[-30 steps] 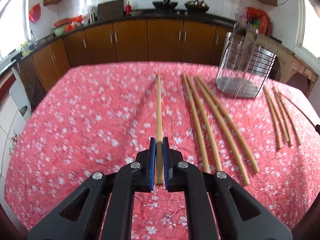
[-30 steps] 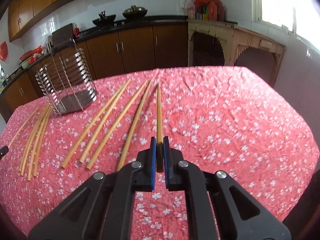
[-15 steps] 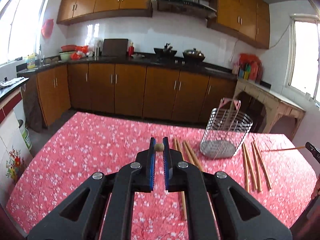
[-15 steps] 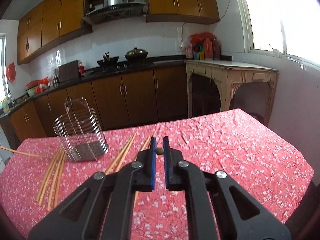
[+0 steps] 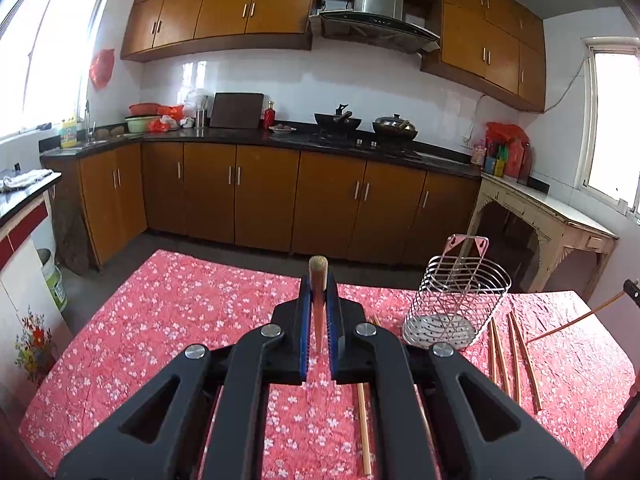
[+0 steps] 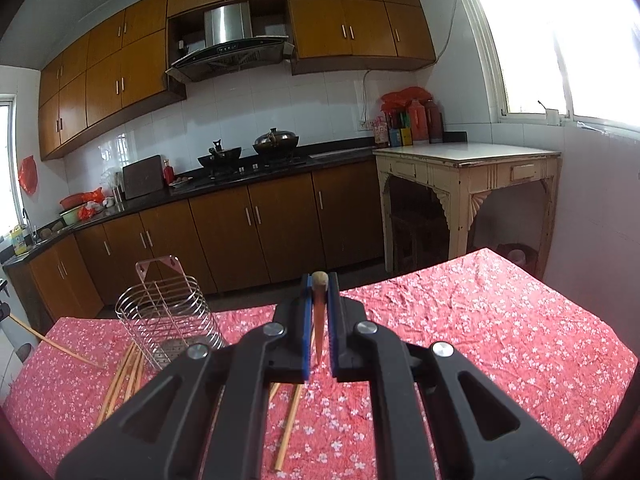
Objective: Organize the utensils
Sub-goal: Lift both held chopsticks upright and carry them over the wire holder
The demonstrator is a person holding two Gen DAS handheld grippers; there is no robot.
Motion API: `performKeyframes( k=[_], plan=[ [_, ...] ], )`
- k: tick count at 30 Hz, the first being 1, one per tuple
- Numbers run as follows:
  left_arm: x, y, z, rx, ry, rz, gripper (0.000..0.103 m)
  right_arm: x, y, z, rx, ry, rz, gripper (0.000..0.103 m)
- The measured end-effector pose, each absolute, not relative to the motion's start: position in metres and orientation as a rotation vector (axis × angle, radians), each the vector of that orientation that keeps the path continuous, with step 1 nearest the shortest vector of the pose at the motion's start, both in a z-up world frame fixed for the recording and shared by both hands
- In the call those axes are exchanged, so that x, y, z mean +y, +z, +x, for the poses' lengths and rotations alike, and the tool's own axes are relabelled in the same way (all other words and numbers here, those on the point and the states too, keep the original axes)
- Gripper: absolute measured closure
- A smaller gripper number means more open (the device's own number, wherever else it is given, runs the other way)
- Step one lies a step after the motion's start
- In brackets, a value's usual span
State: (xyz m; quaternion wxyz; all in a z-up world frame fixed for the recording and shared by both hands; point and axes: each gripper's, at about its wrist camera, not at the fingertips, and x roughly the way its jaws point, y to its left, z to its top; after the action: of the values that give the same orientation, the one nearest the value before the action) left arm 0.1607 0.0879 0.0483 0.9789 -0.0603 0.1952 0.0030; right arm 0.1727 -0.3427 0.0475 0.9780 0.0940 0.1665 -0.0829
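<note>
Wire basket [image 5: 456, 304] upright on red flowered cloth [image 5: 168, 320], looks empty, though mesh blurs that. Loose chopsticks [image 5: 516, 360] flat beside it, more [image 6: 124, 372] nr its foot. Left gripper [image 5: 319, 300] clamped on one chopstick [image 5: 318, 276]; right gripper [image 6: 319, 304] clamped on another chopstick [image 6: 320, 280], both above cloth. Kitchen w/ brown cabinets [image 5: 260, 196], stove hood [image 6: 228, 48].

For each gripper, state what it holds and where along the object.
Left gripper and right gripper each clamp one wooden chopstick near its end.
</note>
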Motion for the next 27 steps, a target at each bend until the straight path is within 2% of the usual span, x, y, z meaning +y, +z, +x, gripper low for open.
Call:
performKeyframes(
  k=[8,17,22,27],
  plan=[
    [0.084,0.074,0.173,0.352,0.027,-0.079,0.096,-0.337,0.089,0.186,0.278,-0.132,0.164,0.095],
    [0.044,0.166,0.192,0.212,-0.061,-0.093,0.096,-0.307,0.181,0.219,0.119,0.048,0.208,0.095],
    [0.017,0.186,0.205,0.221,-0.157,-0.124,0.096,-0.284,0.192,0.243,0.083,0.127,0.212,0.095],
    [0.0,0.175,0.217,0.252,-0.211,-0.129,0.096,-0.272,0.185,0.263,0.059,0.162,0.237,0.095]
  ],
)
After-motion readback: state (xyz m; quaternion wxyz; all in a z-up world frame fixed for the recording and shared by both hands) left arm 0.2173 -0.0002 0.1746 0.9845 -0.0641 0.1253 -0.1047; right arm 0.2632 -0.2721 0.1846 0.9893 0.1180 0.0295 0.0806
